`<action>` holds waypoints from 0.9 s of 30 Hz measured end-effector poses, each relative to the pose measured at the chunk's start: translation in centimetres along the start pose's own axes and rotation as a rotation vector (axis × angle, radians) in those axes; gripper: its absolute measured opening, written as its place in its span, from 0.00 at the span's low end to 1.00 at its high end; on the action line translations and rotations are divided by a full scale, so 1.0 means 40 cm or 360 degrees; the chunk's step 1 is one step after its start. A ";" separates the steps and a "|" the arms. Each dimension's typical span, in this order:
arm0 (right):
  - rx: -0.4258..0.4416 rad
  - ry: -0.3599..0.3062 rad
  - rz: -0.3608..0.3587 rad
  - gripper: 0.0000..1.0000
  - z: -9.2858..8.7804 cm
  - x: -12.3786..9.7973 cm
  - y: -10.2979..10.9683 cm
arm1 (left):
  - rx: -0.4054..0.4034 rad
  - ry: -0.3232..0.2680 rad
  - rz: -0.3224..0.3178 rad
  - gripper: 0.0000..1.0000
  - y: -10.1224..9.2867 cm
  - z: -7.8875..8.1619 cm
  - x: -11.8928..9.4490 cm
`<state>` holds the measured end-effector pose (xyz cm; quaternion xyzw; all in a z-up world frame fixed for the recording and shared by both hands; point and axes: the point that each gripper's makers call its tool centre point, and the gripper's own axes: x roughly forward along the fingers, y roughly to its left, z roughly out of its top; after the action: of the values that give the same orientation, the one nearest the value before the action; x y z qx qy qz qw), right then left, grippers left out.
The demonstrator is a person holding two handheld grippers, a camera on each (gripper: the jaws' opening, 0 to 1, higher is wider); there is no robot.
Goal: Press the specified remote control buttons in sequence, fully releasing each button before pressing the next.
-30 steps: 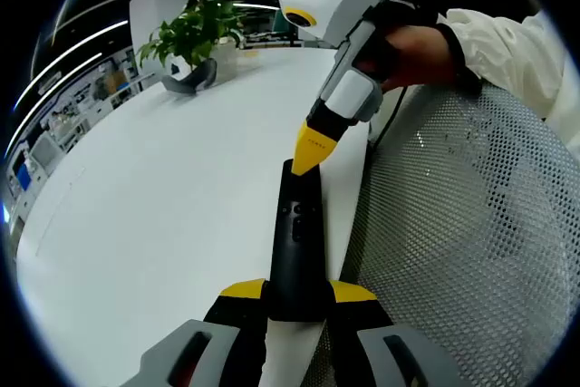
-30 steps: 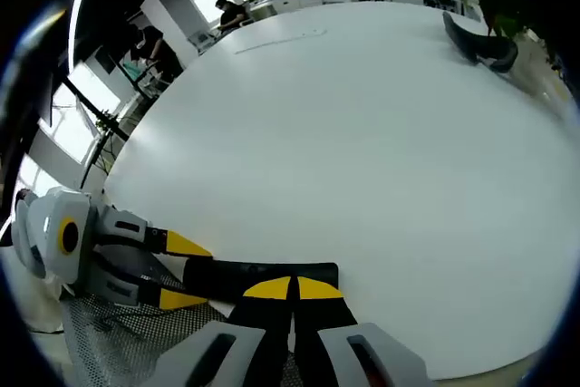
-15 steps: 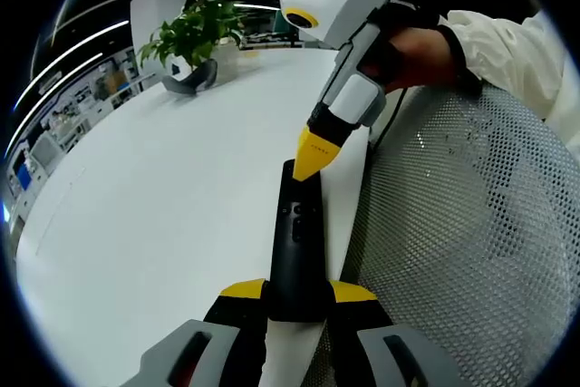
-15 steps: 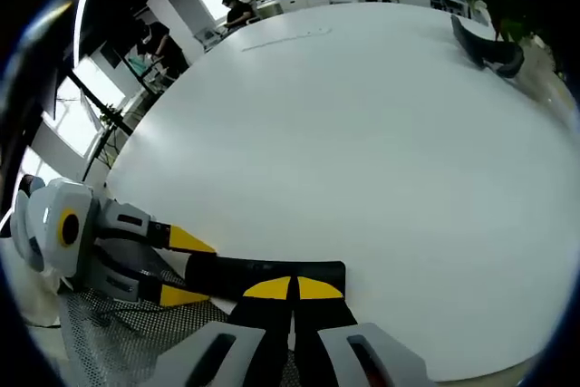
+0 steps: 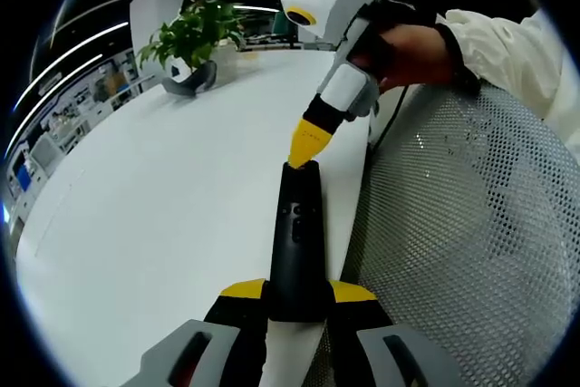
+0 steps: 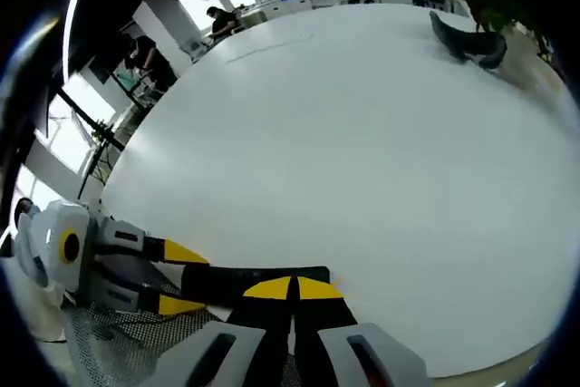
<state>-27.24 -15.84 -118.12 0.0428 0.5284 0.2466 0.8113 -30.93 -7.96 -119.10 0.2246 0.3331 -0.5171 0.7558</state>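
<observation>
Remote control (image 5: 298, 242): a long black remote lay along the edge of the white table (image 5: 163, 206), its near end clamped between yellow-tipped jaws, its far end pointing away; small buttons showed on its upper face.
Left gripper (image 5: 297, 295): jaws narrowed onto the near end of the remote, one yellow tip on each side, holding it.
Right gripper (image 5: 308, 144): jaws drawn together into a single yellow point, holding nothing; the tip was at the far end of the remote, and actual contact could not be told.
Right gripper, own view (image 6: 292, 289): tips pressed together with no gap, over the remote's end at the table edge.
Hand (image 5: 412, 50): gripped the right gripper's handle from above, white sleeve (image 5: 507, 52) behind it, tool angled downward.
Mesh surface (image 5: 462, 251): white perforated, beside the table.
Potted plant (image 5: 192, 38): far across the table.
</observation>
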 end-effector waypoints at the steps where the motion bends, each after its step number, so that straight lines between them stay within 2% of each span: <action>1: -0.0001 -0.0017 0.0000 0.00 0.003 -0.002 0.002 | 0.0001 0.0000 -0.0001 0.24 0.000 0.000 0.000; 9: 0.0086 -0.0038 0.0026 0.00 0.006 -0.004 -0.006 | -0.0003 0.0001 0.0003 0.24 0.000 -0.001 0.000; 15: -0.0023 -0.0043 0.0011 0.00 0.005 -0.001 -0.001 | -0.0006 -0.0006 0.0005 0.24 0.000 0.001 0.000; 18: -0.0009 -0.0046 0.0018 0.00 0.006 -0.002 -0.003 | -0.0006 -0.0007 0.0006 0.24 0.000 0.001 0.001; 22: 0.0075 -0.0044 0.0036 0.00 0.006 -0.006 -0.005 | -0.0006 -0.0013 0.0007 0.24 0.000 0.002 0.000; 27: 0.0030 -0.0026 0.0020 0.00 0.005 -0.006 0.002 | 0.0002 -0.0011 0.0006 0.24 -0.001 0.002 0.000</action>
<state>-27.18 -15.84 -117.80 0.0556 0.5237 0.2464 0.8136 -30.94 -8.02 -119.04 0.2239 0.3296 -0.5166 0.7578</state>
